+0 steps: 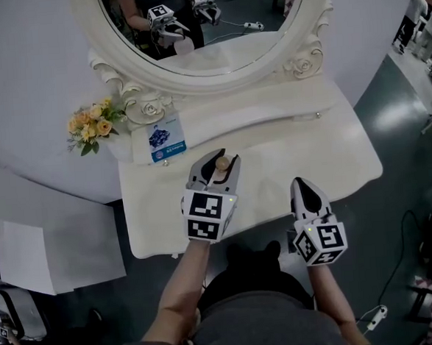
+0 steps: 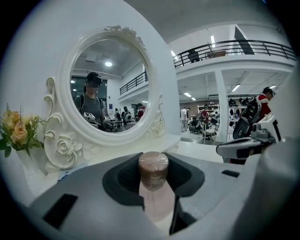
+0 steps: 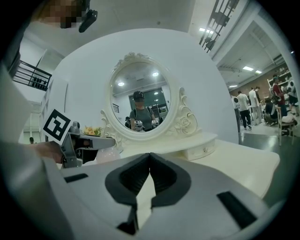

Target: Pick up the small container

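Clamping the container (image 2: 155, 190) by its smooth body, the left gripper (image 1: 217, 168) could let it slip onto the table (image 1: 333, 152) near the front edge; the right gripper (image 3: 150, 164) is closed, empty.

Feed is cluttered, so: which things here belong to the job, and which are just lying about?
Job: container, clamped in left gripper.
Lying about: flowers, card, mirror, table; right gripper, shut and empty.
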Tool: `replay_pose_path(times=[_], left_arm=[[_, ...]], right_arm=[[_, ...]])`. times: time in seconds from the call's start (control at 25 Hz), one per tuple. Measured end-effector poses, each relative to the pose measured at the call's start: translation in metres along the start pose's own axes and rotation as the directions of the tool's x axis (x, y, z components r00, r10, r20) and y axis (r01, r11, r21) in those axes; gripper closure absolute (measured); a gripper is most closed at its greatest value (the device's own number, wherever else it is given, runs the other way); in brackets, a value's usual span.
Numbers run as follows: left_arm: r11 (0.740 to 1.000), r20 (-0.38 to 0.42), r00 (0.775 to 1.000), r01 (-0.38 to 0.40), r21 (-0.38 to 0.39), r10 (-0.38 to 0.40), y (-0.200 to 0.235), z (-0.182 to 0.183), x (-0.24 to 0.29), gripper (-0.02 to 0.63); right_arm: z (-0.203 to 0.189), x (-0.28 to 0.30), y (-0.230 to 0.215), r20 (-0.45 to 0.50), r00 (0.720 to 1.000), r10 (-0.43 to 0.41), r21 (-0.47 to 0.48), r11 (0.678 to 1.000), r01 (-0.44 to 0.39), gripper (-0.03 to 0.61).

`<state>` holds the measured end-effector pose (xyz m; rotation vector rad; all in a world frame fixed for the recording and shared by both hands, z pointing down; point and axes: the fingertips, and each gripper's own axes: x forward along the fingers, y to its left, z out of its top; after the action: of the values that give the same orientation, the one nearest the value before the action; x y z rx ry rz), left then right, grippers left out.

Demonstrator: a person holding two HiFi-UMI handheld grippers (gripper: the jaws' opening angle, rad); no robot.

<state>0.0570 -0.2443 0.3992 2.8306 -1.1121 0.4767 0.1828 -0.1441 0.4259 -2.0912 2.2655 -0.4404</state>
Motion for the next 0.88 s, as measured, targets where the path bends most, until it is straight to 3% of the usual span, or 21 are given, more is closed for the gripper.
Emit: replay_pose_path(times=[0.88], left_arm=[[0.998, 0.044, 0.998, 0.039, 0.058, -0.041, -0.036, 0.043, 0.015, 0.491]], right_arm=[[0.007, -0.001, -0.031, 0.015, 1.0, 0.007, 0.01, 1.0, -0.007, 0.575]])
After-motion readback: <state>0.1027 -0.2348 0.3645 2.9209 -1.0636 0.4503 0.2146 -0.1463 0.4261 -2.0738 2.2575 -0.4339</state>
